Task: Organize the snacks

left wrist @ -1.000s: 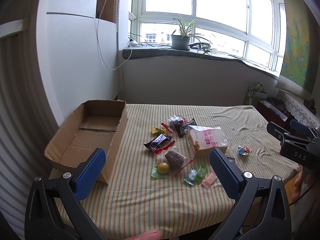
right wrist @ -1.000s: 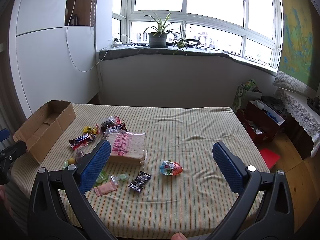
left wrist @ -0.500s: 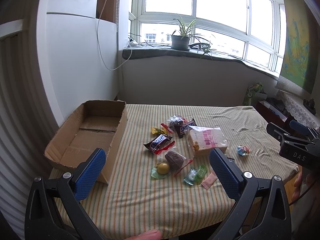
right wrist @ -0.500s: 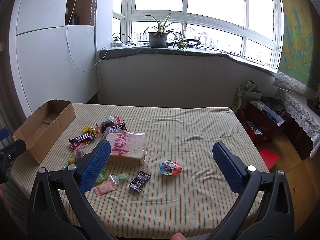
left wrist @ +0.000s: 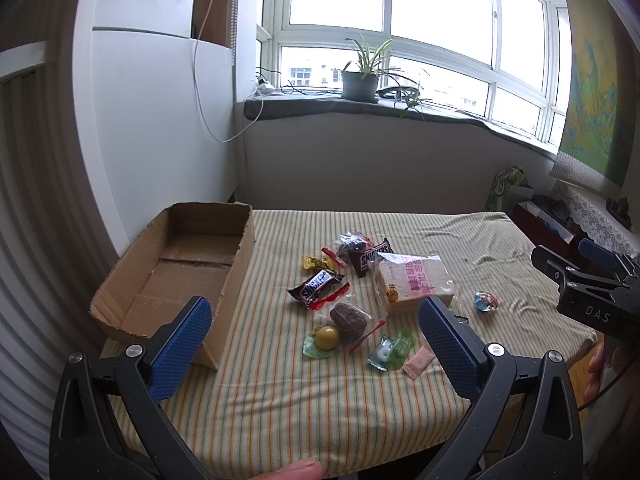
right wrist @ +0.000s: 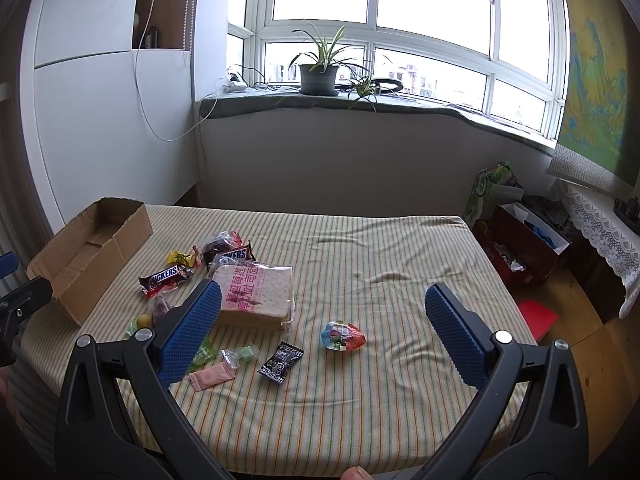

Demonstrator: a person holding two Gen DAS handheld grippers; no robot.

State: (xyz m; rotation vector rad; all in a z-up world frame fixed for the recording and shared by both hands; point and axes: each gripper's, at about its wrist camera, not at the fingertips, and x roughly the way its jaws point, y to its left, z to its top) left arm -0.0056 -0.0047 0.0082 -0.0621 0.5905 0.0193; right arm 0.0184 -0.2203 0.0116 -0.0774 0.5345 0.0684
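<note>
Snacks are scattered on the striped tablecloth (left wrist: pixel 304 412), left of centre, just right of one open cardboard box (left wrist: pixel 176 276) with nothing seen inside. Count: 2 Snickers bars, one (left wrist: pixel 316 288) nearer the box, one (left wrist: pixel 370 256) behind it, both with "SNICKERS" readable; 1 bagged bread loaf (left wrist: pixel 414 282) with pink print, Chinese characters, not legible to me; 1 yellow candy (left wrist: pixel 314 262); 1 clear bag of dark pieces (left wrist: pixel 352 242); 1 brown cake in clear wrap (left wrist: pixel 348 316); 1 yellow ball on green wrapper (left wrist: pixel 326 338); 2 green candies (left wrist: pixel 390 352) touching; 1 pink sachet (left wrist: pixel 418 362); 1 black sachet (right wrist: pixel 280 362), writing too small; 1 foil-wrapped egg (right wrist: pixel 342 336), well apart to the right. Left gripper (left wrist: pixel 310 354) jaws spread wide, holding nothing, above the near table edge. Right gripper (right wrist: pixel 320 334) likewise spread and empty; its body reads "DAS" in the left view.
</note>
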